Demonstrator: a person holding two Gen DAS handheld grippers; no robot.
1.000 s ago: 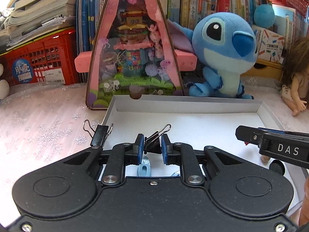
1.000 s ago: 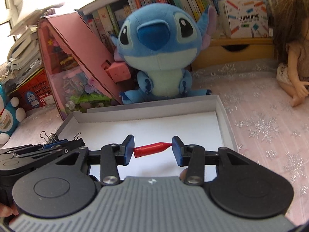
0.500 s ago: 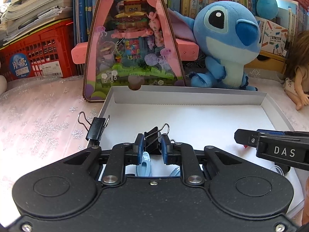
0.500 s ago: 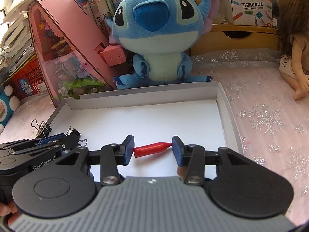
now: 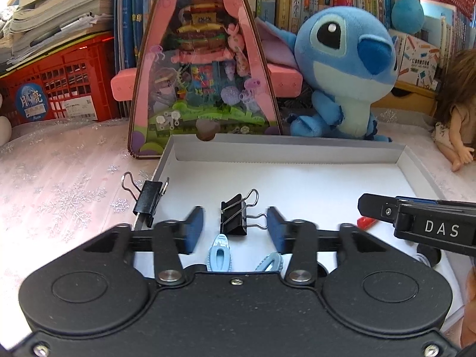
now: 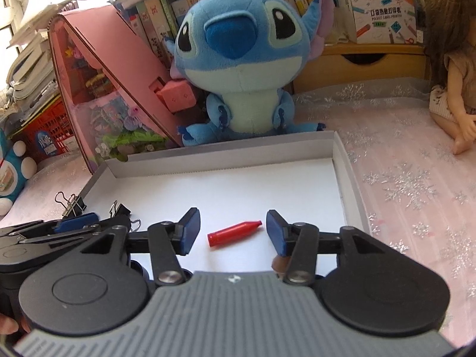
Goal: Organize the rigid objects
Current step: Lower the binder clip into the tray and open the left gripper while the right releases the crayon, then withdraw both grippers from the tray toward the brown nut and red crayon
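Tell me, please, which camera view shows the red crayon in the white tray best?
The right wrist view: the red crayon lies whole on the white tray, between the open right gripper fingers. In the left wrist view only its red end shows, behind the right gripper's finger.

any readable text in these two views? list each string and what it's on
"DAS": white letters on the right hand-held gripper, seen from the left wrist.
"POCKET LABEL PRINTER": white printer box on the shelf, under Chinese characters I can't read reliably.
Round blue sticker on the red crate: Chinese characters, too blurred.
Book spines: too small.
Left hand-held gripper: no text.
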